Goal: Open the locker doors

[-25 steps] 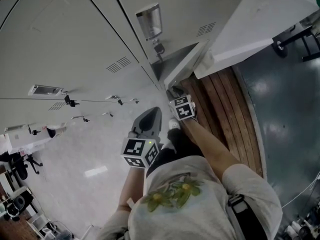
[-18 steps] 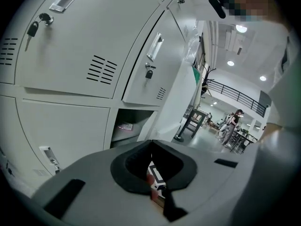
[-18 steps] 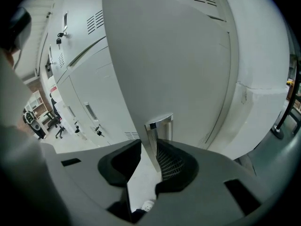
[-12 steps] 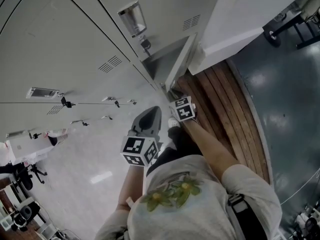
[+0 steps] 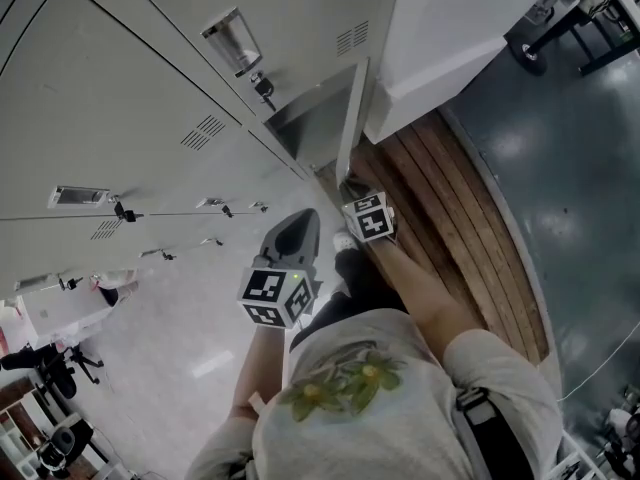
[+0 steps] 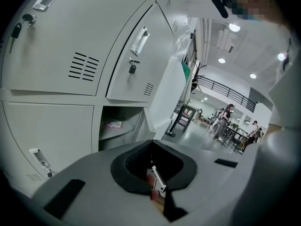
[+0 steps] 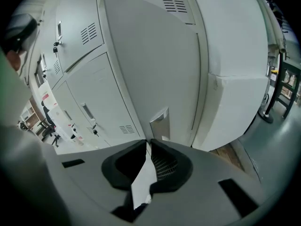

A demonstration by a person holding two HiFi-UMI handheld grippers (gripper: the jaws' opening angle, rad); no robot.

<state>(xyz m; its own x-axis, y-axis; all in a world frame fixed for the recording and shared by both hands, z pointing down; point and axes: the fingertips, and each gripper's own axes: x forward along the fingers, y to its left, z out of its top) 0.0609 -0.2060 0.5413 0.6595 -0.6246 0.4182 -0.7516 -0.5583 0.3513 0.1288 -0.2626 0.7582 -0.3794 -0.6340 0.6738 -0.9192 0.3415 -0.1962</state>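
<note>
Locker door (image 7: 155,69), the one now being worked, stands swung out at the right end of the locker bank (image 5: 120,88). It sits between its open compartment (image 5: 305,128) and a white block (image 5: 450,28), above a strip of wooden flooring (image 5: 440,208). We judge it to be painted sheet metal: stiff, light on its hinges, and smooth enough to slip out of a pinch. It should swing freely rather than need force. We see two places to take hold: the recessed handle (image 7: 160,121) on its face, and the thin free edge. The right gripper (image 7: 147,147) is on the edge; its jaws have just been closing and now pinch a thin pale sheet that we take to be that edge. The left gripper (image 6: 150,144) hangs clear of the lockers, its jaws pressed together on nothing. In the left gripper view we count one open compartment and three closed doors (image 6: 61,51), each with its own handle; further doors are cut off at the top. We count two grippers and one door in hand.
</note>
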